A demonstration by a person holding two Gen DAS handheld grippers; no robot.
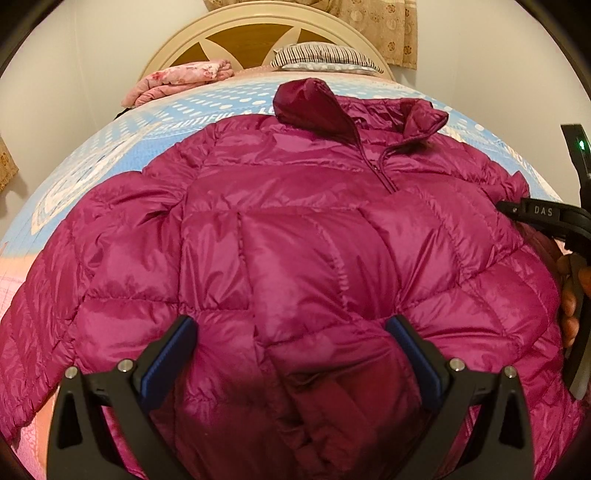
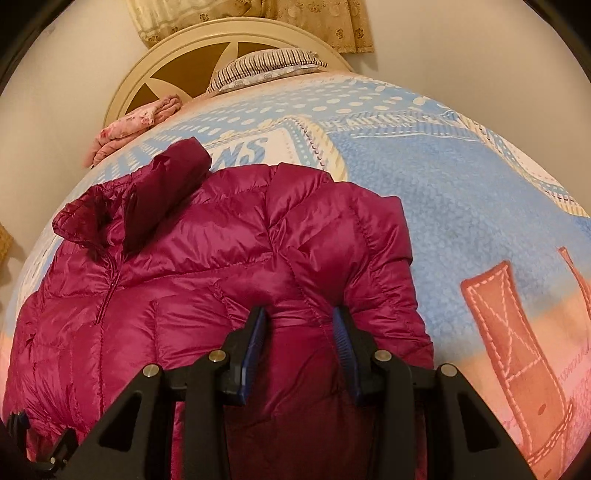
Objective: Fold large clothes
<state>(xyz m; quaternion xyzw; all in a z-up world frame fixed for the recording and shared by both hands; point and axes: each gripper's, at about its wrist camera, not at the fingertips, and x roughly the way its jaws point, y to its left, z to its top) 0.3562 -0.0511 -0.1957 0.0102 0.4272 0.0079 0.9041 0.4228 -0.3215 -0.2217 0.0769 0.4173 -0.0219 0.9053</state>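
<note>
— Left gripper (image 1: 291,339): black arms, ribbed blue pads, spread wide over the puffy hem. Right gripper (image 2: 300,328)?

— Narrower, pads pinching a quilted fold near the sleeve seam.

— Jacket (image 1: 295,229)?

— Glossy magenta nylon, zipped collar up, flat on the fleecy blue blanket (image 2: 461,206).

A shiny magenta quilted puffer jacket (image 1: 295,240) lies spread front-up, collar away, partly zipped.

One magenta puffer jacket (image 1: 295,240) is lying on one bed (image 2: 461,206), one striped pillow (image 1: 325,55) and one pink folded blanket (image 1: 181,79) are sitting by one headboard (image 1: 258,33), and two grippers are showing.
</note>
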